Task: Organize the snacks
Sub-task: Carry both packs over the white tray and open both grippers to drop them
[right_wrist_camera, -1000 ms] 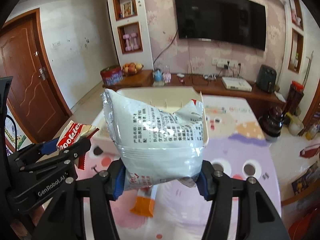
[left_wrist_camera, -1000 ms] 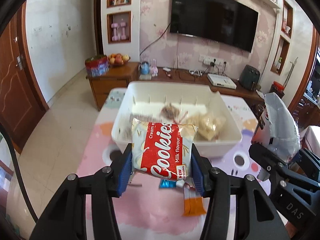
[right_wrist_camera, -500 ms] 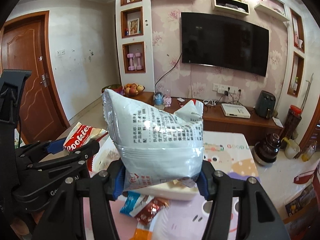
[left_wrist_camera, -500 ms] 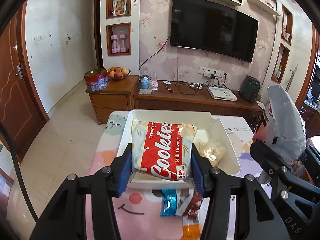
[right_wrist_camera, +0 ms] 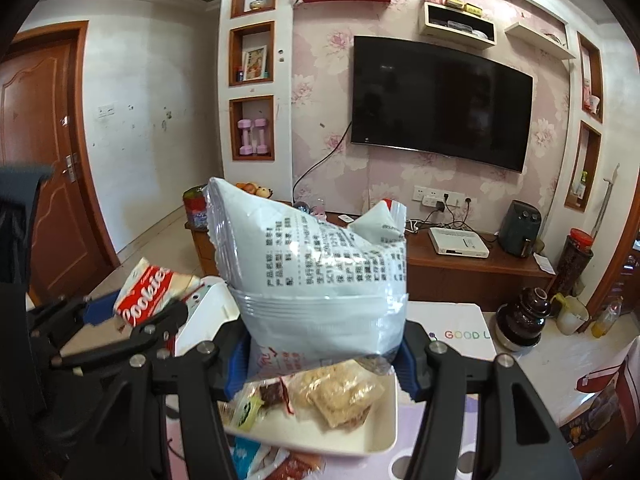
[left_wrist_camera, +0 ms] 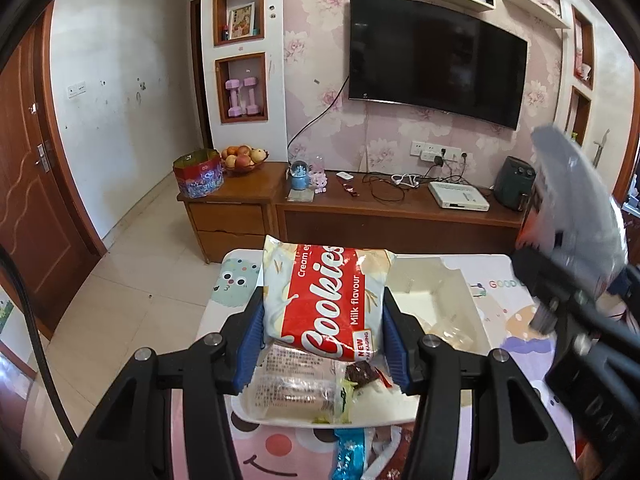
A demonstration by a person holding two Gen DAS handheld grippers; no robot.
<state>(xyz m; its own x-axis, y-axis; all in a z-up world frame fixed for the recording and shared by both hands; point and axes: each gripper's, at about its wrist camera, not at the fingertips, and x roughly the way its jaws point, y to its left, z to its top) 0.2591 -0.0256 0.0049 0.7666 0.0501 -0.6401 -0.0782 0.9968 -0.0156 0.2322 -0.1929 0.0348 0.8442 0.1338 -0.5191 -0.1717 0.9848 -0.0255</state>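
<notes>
1. The left tool point(left_wrist_camera: 324, 334) is clamped on a red-and-white cookie pack point(left_wrist_camera: 326, 300), its blue pads pressing both sides.
2. The right tool point(right_wrist_camera: 322, 354) grips a pale printed bag point(right_wrist_camera: 316, 276), held upright.
3. Both packs hang above a white tray point(right_wrist_camera: 360, 442) holding small wrapped snacks point(right_wrist_camera: 340, 396).
4. The tray sits on a pink cartoon-print surface point(left_wrist_camera: 280, 446); a wall television point(left_wrist_camera: 436, 60) and wooden cabinet point(left_wrist_camera: 400, 216) stand beyond.

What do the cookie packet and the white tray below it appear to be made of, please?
Cookie packet: thin printed plastic film, glossy, with a crimped top edge and soft creases. White tray: probably rigid plastic with a smooth, slightly shiny rim, though melamine or similar is possible.
</notes>
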